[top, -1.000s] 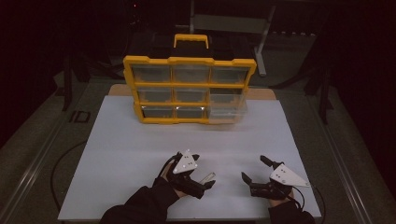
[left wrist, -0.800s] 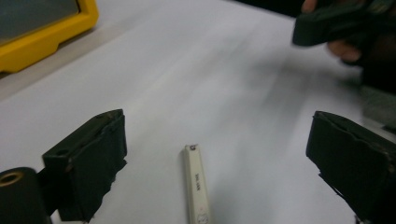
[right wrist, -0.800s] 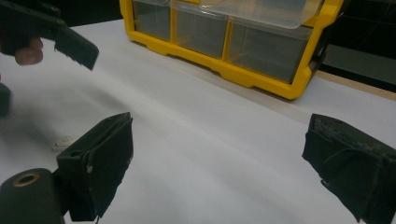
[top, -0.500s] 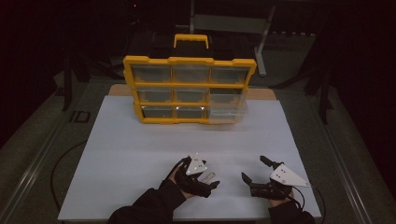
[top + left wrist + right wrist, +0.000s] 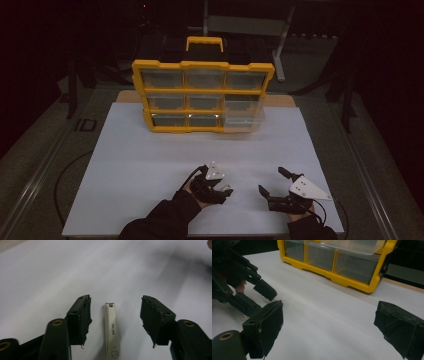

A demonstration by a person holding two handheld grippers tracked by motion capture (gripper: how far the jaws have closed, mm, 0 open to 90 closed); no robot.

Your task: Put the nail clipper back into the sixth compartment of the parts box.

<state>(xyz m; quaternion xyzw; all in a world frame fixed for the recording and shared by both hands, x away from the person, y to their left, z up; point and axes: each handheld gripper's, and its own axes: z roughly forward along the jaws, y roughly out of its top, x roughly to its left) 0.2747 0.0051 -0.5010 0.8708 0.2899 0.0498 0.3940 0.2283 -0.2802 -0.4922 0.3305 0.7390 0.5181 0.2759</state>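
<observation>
Left gripper [image 5: 113, 312] is low over the white sheet [image 5: 150, 165] on the desk, near the front edge, and straddles a thin cream stick [image 5: 111, 332]. It looks like a slim eraser or lead case with small print and a little face on it; can't tell which. The stick lies flat, lengthwise between the fingers [image 5: 80, 317], with clear gaps on both sides. The jaws have just been closing, but the pads aren't on it yet, so it isn't gripped.

Right gripper [image 5: 272, 182] sits spread open and empty beside the left one, pointed toward the yellow drawer organizer [image 5: 202, 67] at the back of the sheet. One clear drawer [image 5: 242, 117] at its lower right is pulled out.

Handling guess: the stick is light, rigid, smooth and very low to the paper. Pinch it across the narrow width near mid-length, with the pads right down at the sheet. A grip near one end will likely make it pivot or skate away. Light squeeze is enough.
</observation>
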